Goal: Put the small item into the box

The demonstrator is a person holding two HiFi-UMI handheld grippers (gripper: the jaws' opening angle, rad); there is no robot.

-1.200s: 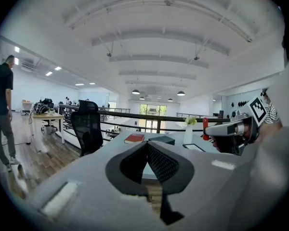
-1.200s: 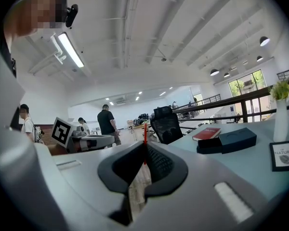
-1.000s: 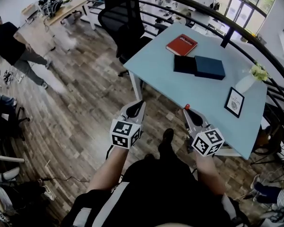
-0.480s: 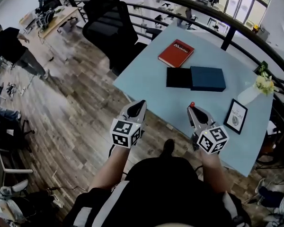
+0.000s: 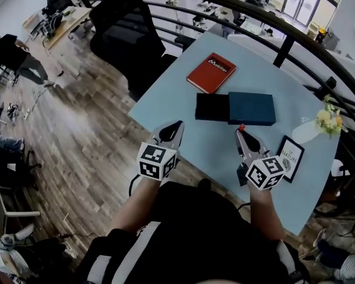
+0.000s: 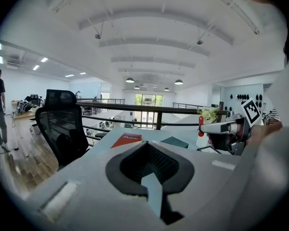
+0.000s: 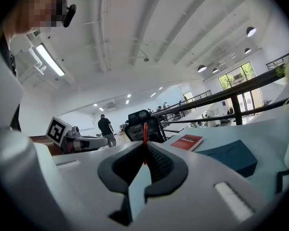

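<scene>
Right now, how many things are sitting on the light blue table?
5: a red book farthest, a black box touching a teal box in the middle, a framed picture and a flower vase at the right. The right hand-held gripper may hide more.

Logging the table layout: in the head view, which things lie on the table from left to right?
Black box, dark blue box, framed picture, vase of flowers. The red book is left out: it overlaps the black box.

Open-plan office: black swivel chair (image 5: 127,34) standing by blue table (image 5: 165,99), cluttered desks (image 5: 68,19) lining wood floor (image 5: 77,123), strip lights (image 7: 50,59) glowing overhead.
</scene>
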